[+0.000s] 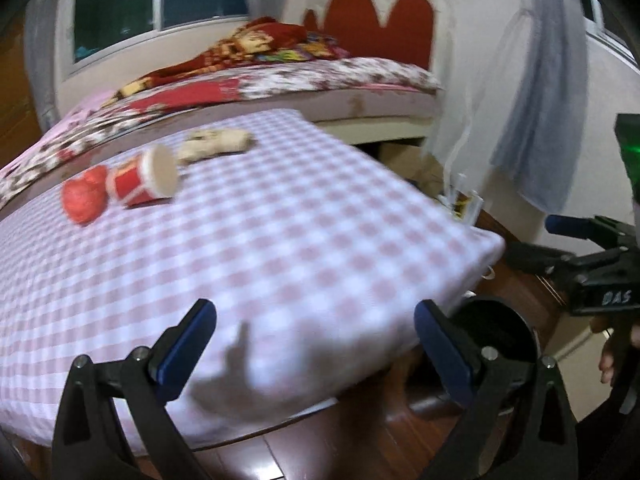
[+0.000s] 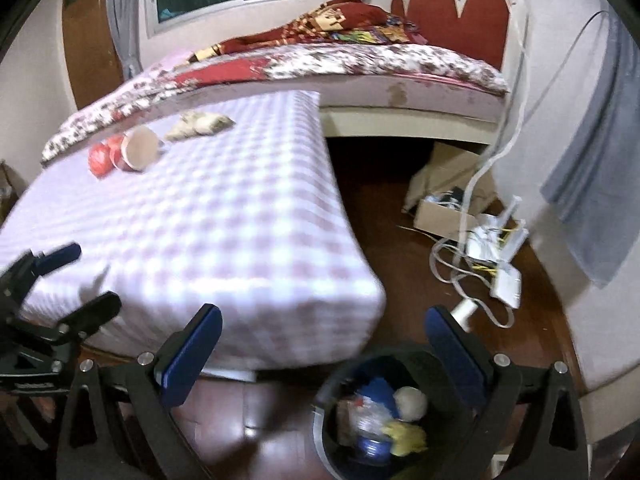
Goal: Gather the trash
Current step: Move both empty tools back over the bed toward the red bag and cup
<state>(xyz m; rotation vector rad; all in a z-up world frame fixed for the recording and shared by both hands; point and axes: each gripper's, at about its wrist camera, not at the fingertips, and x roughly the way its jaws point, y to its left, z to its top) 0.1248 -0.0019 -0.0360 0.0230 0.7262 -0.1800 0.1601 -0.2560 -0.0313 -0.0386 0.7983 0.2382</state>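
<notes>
Both claws, left gripper (image 1: pixel 314 340) and right gripper (image 2: pixel 322 344), are spread wide over the checkered table (image 1: pixel 280 220), with a bed (image 2: pixel 360 64) at the top of the frame.

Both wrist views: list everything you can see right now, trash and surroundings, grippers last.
Paper cup: 1, red with white inside, on its side on the checked table, far left.
Red crumpled item: 1, red, beside the cup's base.
Beige crumpled wrapper: 1, beige, behind the cup.
Table: 1, pink-white checked cover.
Trash bin: 1, black, on the floor off the table's near right corner, holding blue, white and yellow trash.
Bed: 1, floral cover, behind the table.
Cardboard box: 1, brown, on the floor by white cables.
Left gripper: open, empty.
Right gripper: open, empty, above the bin.
</notes>
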